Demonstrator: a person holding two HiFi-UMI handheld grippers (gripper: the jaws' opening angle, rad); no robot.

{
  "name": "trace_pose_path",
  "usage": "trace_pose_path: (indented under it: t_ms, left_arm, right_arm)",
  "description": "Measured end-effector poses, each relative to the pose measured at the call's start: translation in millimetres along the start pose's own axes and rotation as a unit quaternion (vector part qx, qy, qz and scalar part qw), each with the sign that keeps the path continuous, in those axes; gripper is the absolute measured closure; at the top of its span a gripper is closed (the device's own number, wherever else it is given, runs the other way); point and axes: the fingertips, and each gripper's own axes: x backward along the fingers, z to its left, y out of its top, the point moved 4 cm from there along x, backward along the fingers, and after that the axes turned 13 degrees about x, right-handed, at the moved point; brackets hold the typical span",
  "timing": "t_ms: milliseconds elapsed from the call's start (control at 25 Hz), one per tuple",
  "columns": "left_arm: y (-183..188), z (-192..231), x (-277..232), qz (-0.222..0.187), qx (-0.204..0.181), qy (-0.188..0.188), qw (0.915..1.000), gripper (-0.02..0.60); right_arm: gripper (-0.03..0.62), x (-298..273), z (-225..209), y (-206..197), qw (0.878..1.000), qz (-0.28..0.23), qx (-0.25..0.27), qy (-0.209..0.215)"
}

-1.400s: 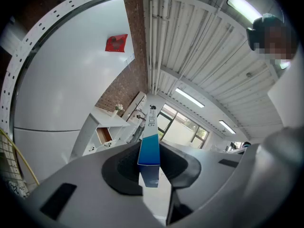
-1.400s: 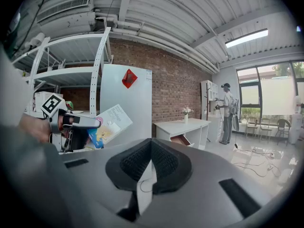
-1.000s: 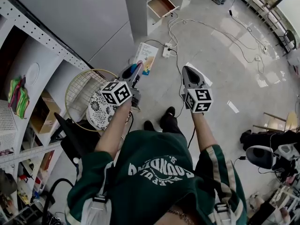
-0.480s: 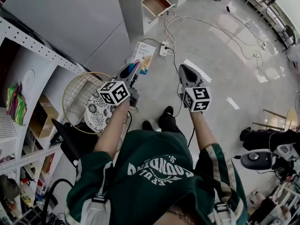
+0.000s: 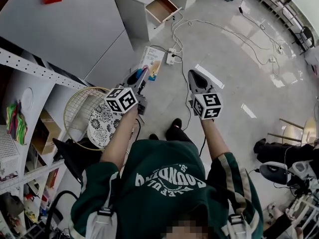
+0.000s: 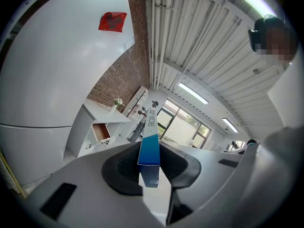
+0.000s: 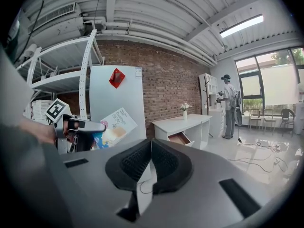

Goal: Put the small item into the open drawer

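1. The floor (image 5: 239,73) lay grey and glossy in front of the desk (image 5: 130,11), with cables (image 5: 224,31) trailing across it from the desk's foot.
2. The desk stood white before a brick wall (image 7: 166,80), well ahead of the person's two arms, with a small vase (image 7: 184,112) of flowers on its top.
3. The desk's drawer (image 5: 160,8) stood pulled out, brown inside; what it held could not be made out.
4. The left hand-held gripper (image 5: 141,76) pointed toward the desk, close to level, its jaws pinching the near end of the box (image 5: 154,59).
5. The right hand-held gripper (image 5: 191,76) pointed toward the desk too, apart from the left one. Its pads were pressed together with nothing between them.
6. The box, flat, white and blue with print on its face, stuck out past the left jaws toward the desk. It was in the air, well short of the drawer.
7. A power strip (image 5: 171,59) lay on the floor nearer the desk than the box.
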Motion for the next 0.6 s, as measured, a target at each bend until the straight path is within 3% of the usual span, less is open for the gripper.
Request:
trace_pose_path:
  t_ms: [600]
  left_arm:
    - [9.0, -3.5, -48.8, -0.011, 0.000, 0.024, 0.9996, 0.487]
  right_arm:
    - [0.569, -33.3, -46.6, 5.6, 0.999, -0.006, -0.001, 0.032]
